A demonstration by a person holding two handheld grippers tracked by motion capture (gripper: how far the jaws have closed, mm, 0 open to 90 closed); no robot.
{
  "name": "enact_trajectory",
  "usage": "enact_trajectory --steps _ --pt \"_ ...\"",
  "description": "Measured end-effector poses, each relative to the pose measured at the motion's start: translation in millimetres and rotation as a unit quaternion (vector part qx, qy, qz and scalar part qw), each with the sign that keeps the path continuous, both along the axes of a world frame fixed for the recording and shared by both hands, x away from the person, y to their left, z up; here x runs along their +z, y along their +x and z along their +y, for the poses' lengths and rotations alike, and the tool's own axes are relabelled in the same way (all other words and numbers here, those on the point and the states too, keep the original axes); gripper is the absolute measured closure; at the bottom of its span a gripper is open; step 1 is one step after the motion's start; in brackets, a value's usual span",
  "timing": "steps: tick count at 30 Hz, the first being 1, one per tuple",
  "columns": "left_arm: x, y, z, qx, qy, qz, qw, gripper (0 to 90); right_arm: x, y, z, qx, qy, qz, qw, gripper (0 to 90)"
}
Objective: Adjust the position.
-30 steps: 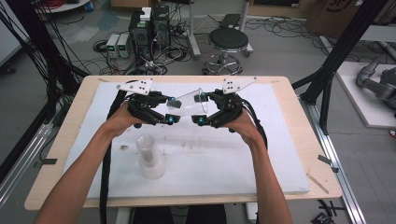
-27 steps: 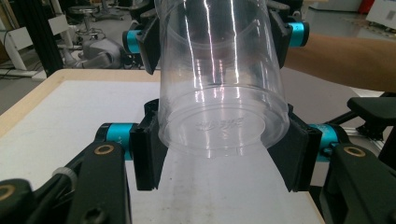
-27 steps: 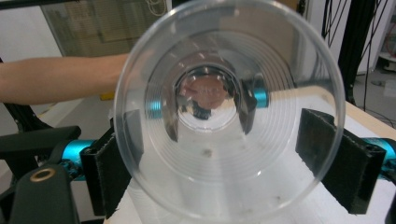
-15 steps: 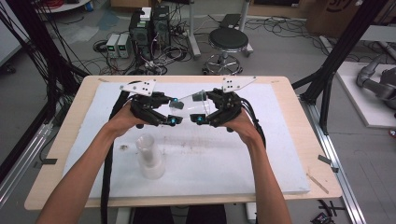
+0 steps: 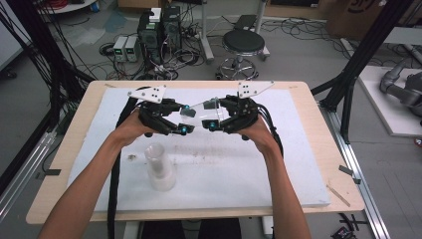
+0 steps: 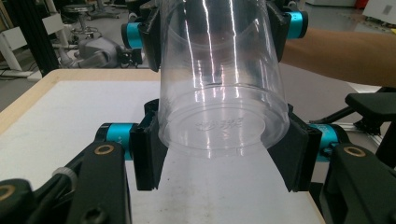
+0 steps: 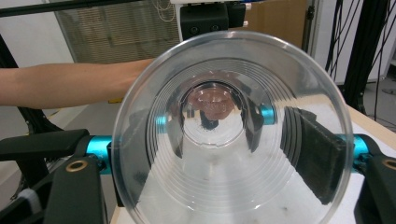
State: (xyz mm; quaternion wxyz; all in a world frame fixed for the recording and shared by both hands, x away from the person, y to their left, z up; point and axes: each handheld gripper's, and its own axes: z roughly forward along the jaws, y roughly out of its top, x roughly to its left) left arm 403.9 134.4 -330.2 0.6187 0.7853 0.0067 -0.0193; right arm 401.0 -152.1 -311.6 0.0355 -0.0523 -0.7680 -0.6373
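Note:
A clear plastic cup hangs on its side above the table between both grippers. My left gripper is shut on its base end; in the left gripper view the pads press the cup from both sides. My right gripper faces it from the right. Its jaws have just been closing, and they now stand against the wide rim end. In the right gripper view I look into the cup's mouth, with a pad against its wall. The right gripper's jaws clasp the far end.
A short stack of clear cups stands upright on the white foam board, in front of the left hand. The board lies on a wooden table. A stool and computers stand beyond the far edge.
The right gripper's jaws have drawn in around the cup's rim end. Both hands have stayed where they were, and the left grip is unchanged.

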Motion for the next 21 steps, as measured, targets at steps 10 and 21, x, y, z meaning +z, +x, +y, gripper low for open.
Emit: enact_trajectory --steps 10,21 --pt "0.7 0.3 0.9 0.001 0.001 -0.001 1.0 42.0 0.1 -0.3 0.1 0.001 -0.001 0.0 1.0 30.3" --pt "3.6 1.9 0.9 0.024 -0.002 0.012 0.9996 20.2 0.3 0.1 -1.1 0.0 0.005 0.005 1.0 31.2"
